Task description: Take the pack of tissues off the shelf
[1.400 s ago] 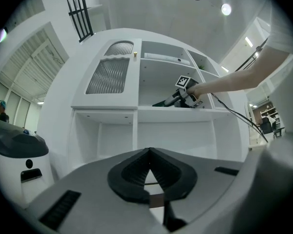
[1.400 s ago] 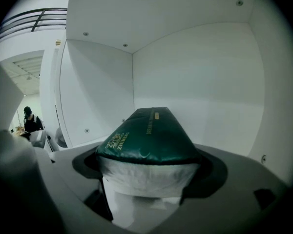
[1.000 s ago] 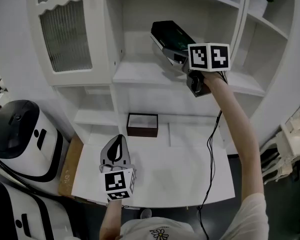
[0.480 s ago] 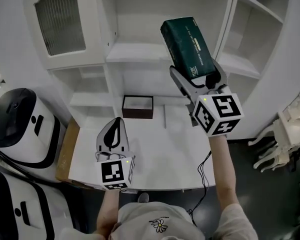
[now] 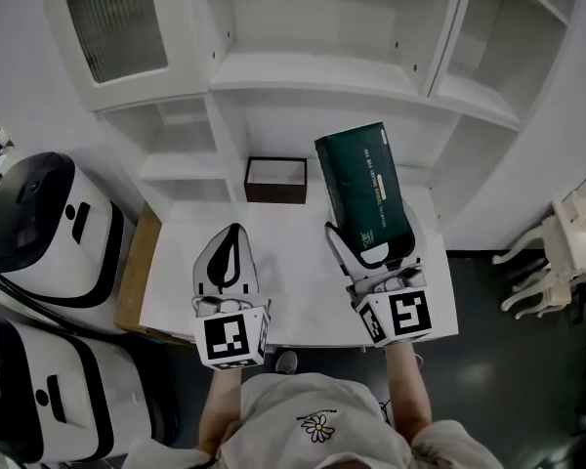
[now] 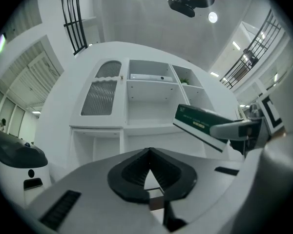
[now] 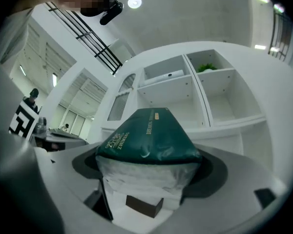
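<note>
The big white shelf [image 5: 322, 71] stands behind the white desk [image 5: 293, 296]. The dark green pack of tissues [image 5: 363, 191] is off the shelf and up in the air over the desk, tilted. The right gripper [image 5: 369, 254] pinches its lower end between its fingers [image 5: 340, 250]. The left gripper [image 5: 232, 233] hovers over the desk with its fingers pressed together, holding nothing. A little brown box [image 5: 275, 180] sits at the back of the desk.

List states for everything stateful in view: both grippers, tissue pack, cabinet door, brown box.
left gripper: shut, empty, over the table.
right gripper: shut on the tissue pack.
tissue pack: off the shelf, held tilted above the table.
cabinet door: closed.
brown box: open-topped, standing at the back of the table.
</note>
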{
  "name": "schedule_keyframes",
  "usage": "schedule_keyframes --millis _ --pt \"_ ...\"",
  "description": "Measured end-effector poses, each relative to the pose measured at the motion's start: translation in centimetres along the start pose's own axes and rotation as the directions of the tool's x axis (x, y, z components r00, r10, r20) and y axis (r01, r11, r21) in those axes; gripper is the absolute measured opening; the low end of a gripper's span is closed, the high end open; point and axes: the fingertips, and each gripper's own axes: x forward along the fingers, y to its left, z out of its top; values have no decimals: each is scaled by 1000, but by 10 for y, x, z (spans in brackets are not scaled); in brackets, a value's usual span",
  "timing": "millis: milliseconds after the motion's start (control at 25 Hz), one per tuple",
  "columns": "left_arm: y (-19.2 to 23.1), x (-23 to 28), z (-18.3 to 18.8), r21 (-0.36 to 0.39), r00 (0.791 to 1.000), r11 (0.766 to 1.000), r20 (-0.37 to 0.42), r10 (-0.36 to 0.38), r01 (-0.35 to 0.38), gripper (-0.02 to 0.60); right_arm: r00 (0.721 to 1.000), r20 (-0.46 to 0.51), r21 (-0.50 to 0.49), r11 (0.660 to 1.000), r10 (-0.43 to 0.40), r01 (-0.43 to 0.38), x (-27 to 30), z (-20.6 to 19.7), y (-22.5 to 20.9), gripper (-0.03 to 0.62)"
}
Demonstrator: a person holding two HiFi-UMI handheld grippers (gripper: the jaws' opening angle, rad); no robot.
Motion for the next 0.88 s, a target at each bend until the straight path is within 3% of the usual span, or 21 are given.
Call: schedule_keyframes --millis 360,880 --pt "-6 -7 -13 -12 1000 1000 -21 -12 12 0 995 -91 104 994 -30 40 -38 -49 12 465" --pt "-16 -1 -8 -8 999 999 -17 -40 40 0 995 -86 123 991 -48 59 -42 -45 4 465"
